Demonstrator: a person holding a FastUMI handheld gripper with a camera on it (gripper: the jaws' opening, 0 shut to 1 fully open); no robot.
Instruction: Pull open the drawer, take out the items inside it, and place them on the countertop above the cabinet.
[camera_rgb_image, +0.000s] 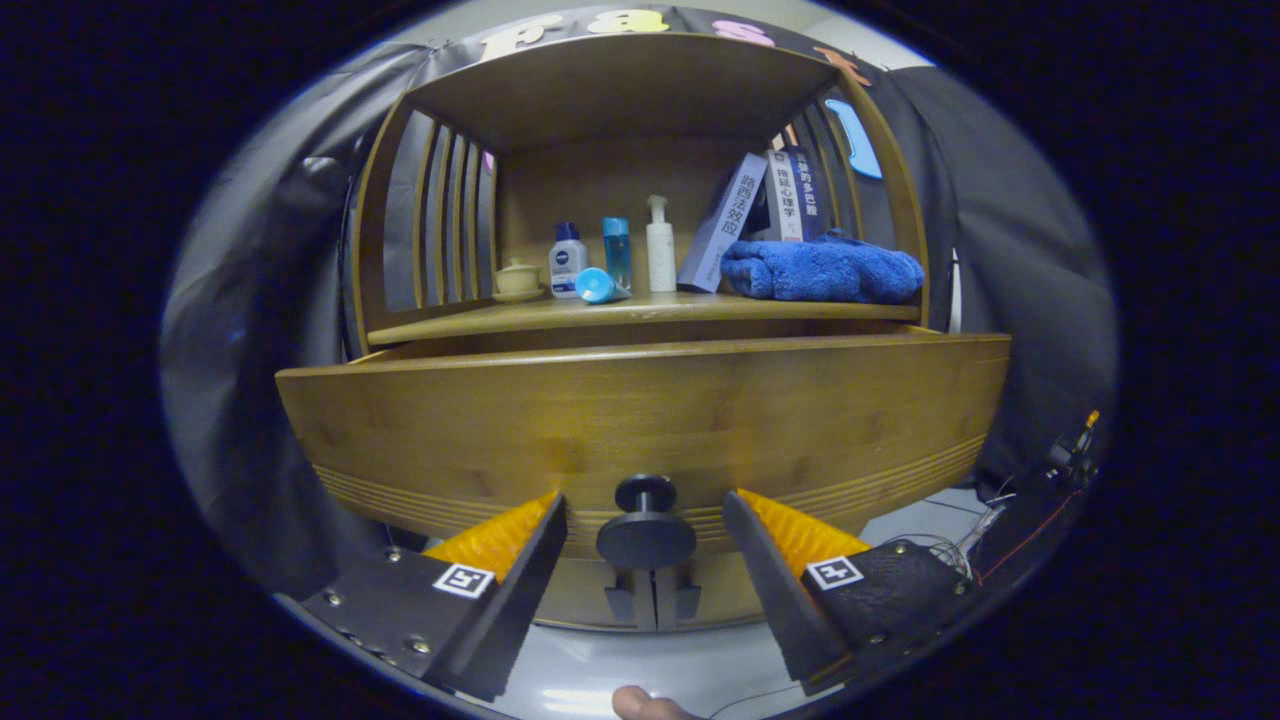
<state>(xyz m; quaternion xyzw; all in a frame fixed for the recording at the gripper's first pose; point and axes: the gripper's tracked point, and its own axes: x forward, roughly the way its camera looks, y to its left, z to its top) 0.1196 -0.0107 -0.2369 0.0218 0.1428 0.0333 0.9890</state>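
The gripper (645, 520) is released, its fingers spread wide on either side of the drawer knob (646, 525) without touching it. The drawer (640, 420) stands pulled out just ahead, below the countertop (560, 316) holding bottles (660, 245), books (722, 222) and a blue towel (820, 270).

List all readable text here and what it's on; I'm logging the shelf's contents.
"路西法效应": leaning grey book.
"拖延心理学": upright book.
Dark book beside it, white bottle label: too blurred.
Squares on the open fingers, either side of the drawer knob: patterns, no words.
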